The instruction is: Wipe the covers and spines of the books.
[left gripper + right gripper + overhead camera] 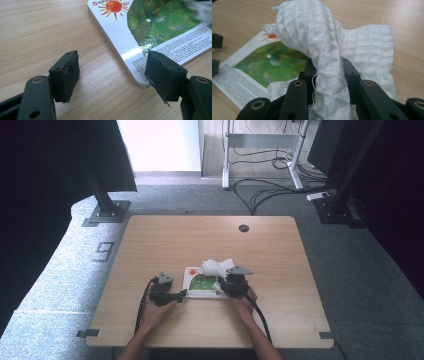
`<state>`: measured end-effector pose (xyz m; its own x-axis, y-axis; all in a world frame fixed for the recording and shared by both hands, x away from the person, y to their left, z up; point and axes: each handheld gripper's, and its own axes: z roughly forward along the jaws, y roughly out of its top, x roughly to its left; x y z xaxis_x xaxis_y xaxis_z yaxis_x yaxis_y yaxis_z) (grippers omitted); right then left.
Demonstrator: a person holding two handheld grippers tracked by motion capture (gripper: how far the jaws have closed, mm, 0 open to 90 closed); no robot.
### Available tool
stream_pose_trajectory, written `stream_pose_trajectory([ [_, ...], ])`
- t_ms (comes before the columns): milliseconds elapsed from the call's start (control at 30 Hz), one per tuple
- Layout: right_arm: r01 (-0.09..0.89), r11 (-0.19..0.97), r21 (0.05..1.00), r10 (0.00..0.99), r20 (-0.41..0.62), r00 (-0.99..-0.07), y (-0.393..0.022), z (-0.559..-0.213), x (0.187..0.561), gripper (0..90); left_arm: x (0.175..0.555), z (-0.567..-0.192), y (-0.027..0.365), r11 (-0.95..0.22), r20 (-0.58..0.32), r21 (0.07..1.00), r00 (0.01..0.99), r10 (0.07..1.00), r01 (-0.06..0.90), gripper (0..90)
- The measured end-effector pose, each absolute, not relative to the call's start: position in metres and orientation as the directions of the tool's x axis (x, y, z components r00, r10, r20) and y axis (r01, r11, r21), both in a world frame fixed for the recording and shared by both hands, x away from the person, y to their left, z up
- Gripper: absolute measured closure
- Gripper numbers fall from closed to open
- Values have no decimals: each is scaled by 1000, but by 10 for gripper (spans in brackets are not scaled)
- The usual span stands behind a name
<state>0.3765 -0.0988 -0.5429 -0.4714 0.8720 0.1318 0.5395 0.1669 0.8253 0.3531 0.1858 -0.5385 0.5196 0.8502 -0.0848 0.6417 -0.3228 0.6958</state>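
A board book (200, 284) with a green picture and an orange sun lies flat near the table's middle. A white waffle-knit cloth (216, 266) is bunched over its right part. My right gripper (225, 282) is shut on the cloth (312, 32), and a fold rises between its jaws (329, 67) above the book (272, 65). My left gripper (181, 293) stands open at the book's near left corner. In the left gripper view one pad rests over the table, and the other overlaps that corner of the book (120, 32); the gripper (112, 57) holds nothing.
The wooden table (250, 320) has a cable hole (243, 228) at its far side. Black frame posts stand on the carpet at far left (105, 210) and far right (340, 205). Cables (270, 190) lie on the floor beyond the table.
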Motion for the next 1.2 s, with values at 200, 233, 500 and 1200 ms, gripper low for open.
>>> stream_pose_trajectory([
  [200, 526, 128, 841, 900, 123, -417, -138, -541, 366, 704, 354, -539, 187, -316, -95, 695, 517, 850, 647, 274],
  [233, 517, 121, 847, 908, 116, -402, -144, -539, 366, 705, 354, -539, 186, -317, -93, 695, 518, 851, 645, 274],
  [500, 549, 52, 834, 977, 72, -202, -209, -535, 388, 695, 354, -539, 186, -322, -88, 696, 521, 849, 642, 274],
  [1200, 440, 35, 898, 918, 145, -370, -212, -506, 335, 297, 339, -519, 190, -309, -112, 775, 602, 790, 550, 216],
])
